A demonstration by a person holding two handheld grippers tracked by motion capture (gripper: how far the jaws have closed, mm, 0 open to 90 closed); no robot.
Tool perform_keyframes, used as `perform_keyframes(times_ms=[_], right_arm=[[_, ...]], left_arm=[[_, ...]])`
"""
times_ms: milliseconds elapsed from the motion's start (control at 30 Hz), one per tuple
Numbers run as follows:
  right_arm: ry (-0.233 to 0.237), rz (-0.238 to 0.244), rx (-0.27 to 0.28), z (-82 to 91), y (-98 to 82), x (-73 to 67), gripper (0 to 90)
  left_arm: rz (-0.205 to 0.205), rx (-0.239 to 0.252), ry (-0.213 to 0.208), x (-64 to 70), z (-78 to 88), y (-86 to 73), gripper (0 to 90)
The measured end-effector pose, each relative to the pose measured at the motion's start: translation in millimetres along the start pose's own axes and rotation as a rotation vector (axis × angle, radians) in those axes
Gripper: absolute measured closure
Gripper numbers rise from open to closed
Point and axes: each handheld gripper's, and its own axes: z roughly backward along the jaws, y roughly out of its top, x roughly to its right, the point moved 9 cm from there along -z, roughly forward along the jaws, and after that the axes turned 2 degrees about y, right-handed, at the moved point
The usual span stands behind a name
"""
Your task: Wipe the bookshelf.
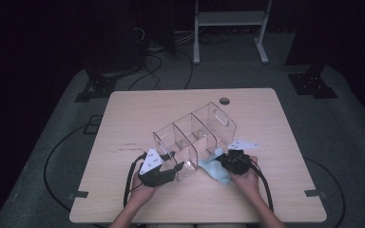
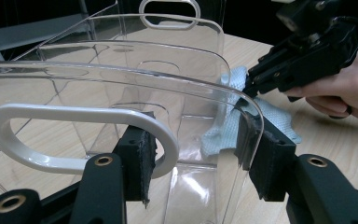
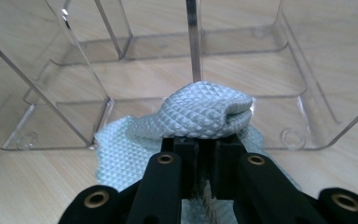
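fingers (image 2: 137, 156) of the left gripper (image 2: 193, 158) pinch the end wall of the clear box (image 1: 195, 135) near the surface's front edge; right gripper (image 3: 207, 151) fingers squeeze the blue cloth (image 3: 200, 114) beside it.

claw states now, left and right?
Left claw: shut on the clear organizer, at its end wall.
Right claw: shut on the blue cloth.

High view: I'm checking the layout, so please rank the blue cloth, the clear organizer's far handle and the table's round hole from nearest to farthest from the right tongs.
1. Blue cloth, pinched in the right tongs.
2. Far handle, at the clear organizer's back end.
3. Round hole, near the table's far edge.
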Motion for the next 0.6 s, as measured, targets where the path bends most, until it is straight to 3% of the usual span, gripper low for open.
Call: perform_keyframes(times_ms=[200, 433, 600], right_arm=[[-0.01, 0.01, 0.008, 4.6, 5.5, -1.6, 82.9], [-0.003, 0.02, 0.142, 33.6, 41.7, -9.5, 83.1], [-0.003, 0.022, 0.147, 33.3, 42.5, -9.5, 83.1]], left_arm=[[-0.002, -0.001, -0.001, -0.1, 0.1, 0.0, 47.6], [0.001, 0.0, -0.001, 0.7, 0.0, 0.0, 47.6], [0.0, -0.001, -0.001, 0.8, 0.1, 0.0, 47.5]])
